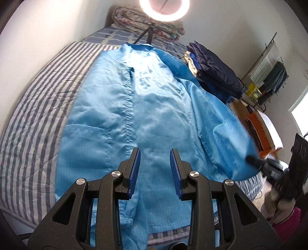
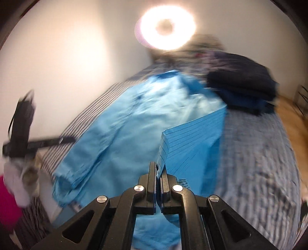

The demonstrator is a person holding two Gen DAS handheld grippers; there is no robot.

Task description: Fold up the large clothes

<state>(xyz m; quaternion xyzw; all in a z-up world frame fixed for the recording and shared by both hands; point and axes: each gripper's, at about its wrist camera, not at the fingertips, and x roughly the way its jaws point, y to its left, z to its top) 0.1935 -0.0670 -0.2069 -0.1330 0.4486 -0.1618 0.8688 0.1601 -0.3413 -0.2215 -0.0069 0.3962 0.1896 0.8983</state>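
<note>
Garment spread along the bed, pile of clothes at its far right

In the left wrist view the garment (image 1: 150, 107) lies lengthwise on the bed (image 1: 38, 100), filling the middle of the frame — bare bed shows at the left, and the stack of folded clothes (image 1: 211, 69) sits on the bed at upper right, just beside the garment's far edge. A rolled quilt (image 1: 146, 23) lies at the bed's head, top centre, with the ring light (image 1: 163, 11) before it. The left gripper (image 1: 155, 167) hangs over the garment's near part at bottom centre; the right gripper (image 1: 258, 163) meets the garment's edge at right. In the right wrist view that gripper (image 2: 159, 178) pinches a raised flap at bottom centre.
</note>
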